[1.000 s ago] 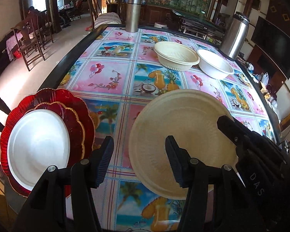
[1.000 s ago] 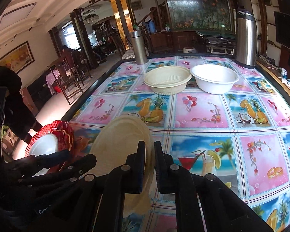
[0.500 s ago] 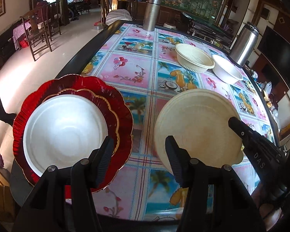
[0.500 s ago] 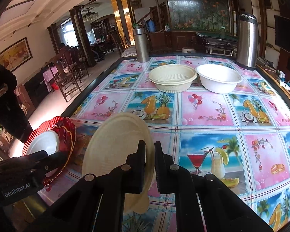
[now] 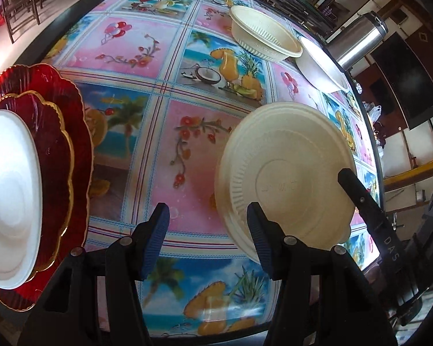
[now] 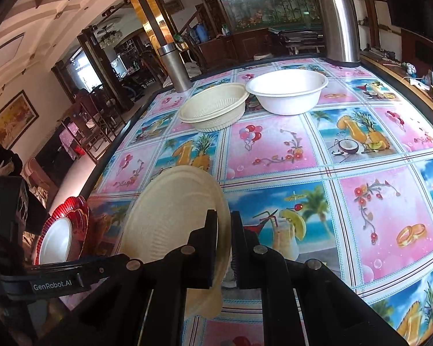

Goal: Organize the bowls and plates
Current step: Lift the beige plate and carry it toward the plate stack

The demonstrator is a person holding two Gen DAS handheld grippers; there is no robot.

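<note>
My right gripper (image 6: 223, 219) is shut on the rim of a beige plate (image 6: 170, 216), which it holds tilted above the table's near edge. In the left wrist view the beige plate (image 5: 288, 167) shows its ribbed underside, with a right finger (image 5: 360, 201) at its far side. My left gripper (image 5: 207, 216) is open with nothing between its pads, just left of that plate. At the near left, a white plate (image 5: 5, 196) lies on two stacked red scalloped plates (image 5: 75, 132). A beige bowl (image 6: 213, 109) and a white bowl (image 6: 288, 92) stand side by side at the back.
A tall steel flask (image 6: 337, 20) stands at the table's far right corner and a steel cup (image 6: 176, 66) at the far left. The fruit-print tablecloth (image 6: 274, 150) covers the table. A person in dark clothes (image 6: 0, 167) stands left of the table, near wooden chairs.
The beige plate has tipped up, so its underside now faces the left camera. My left gripper has dipped and swung, and the red stack has slid to the left edge of its view.
</note>
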